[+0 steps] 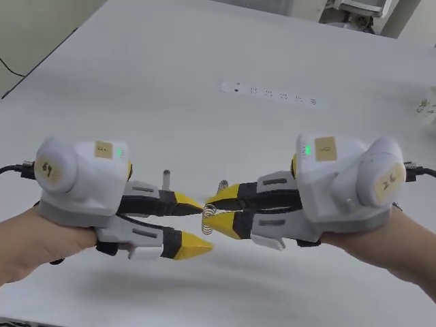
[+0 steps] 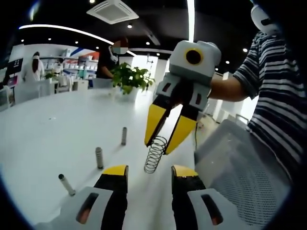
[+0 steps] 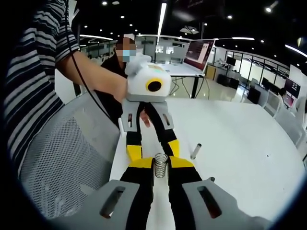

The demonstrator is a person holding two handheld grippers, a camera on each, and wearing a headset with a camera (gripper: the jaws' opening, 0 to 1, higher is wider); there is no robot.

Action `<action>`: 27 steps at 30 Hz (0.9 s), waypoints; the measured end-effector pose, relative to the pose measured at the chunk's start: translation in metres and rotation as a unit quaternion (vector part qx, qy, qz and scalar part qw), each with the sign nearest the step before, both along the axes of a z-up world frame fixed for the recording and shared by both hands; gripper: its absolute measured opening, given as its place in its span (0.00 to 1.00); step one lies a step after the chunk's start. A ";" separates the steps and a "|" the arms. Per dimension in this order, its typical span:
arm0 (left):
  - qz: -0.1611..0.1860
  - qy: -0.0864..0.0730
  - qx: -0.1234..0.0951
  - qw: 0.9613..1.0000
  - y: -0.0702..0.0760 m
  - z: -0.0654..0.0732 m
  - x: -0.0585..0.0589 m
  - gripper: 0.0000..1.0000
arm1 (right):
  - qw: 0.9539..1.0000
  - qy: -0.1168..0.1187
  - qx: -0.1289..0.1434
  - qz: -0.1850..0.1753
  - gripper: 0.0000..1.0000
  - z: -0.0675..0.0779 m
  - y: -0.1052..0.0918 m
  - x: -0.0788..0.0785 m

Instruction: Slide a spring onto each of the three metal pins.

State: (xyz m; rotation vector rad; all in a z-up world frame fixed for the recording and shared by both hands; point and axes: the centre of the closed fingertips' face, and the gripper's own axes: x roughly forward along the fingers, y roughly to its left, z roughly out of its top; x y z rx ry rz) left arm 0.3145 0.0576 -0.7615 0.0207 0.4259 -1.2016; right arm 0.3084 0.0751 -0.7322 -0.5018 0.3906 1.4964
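Spring (image 3: 161,166) clamped in right tool (image 3: 161,164); left tool (image 2: 149,170), jaws apart, faces three pins (image 2: 99,157).

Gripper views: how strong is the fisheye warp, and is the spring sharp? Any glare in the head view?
Left gripper view: heavy barrel warp, the table edge bows; spring sharp; ceiling strip light blown out. Right gripper view: same warp, spring crisp between the jaws. Head view: soft even light, faint shadows on the table, no glare; spring small but legible.
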 end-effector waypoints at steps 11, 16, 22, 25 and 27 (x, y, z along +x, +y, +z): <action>0.023 0.001 -0.001 1.000 0.013 0.000 0.003 0.39 | 1.000 -0.002 -0.001 -0.010 0.08 -0.003 -0.002 0.004; 0.033 0.006 -0.001 0.999 0.022 -0.002 0.003 0.44 | 1.000 -0.006 0.001 -0.014 0.08 -0.004 -0.002 0.006; 0.049 0.008 -0.004 0.999 0.034 -0.001 0.003 0.51 | 1.000 -0.008 0.003 -0.028 0.08 -0.007 -0.006 0.011; 0.054 0.005 0.000 0.999 0.042 -0.002 0.002 0.51 | 0.999 -0.006 0.003 -0.032 0.08 -0.009 -0.008 0.013; 0.059 0.005 0.000 0.998 0.045 -0.002 0.003 0.53 | 0.999 -0.006 0.002 -0.036 0.08 -0.011 -0.010 0.014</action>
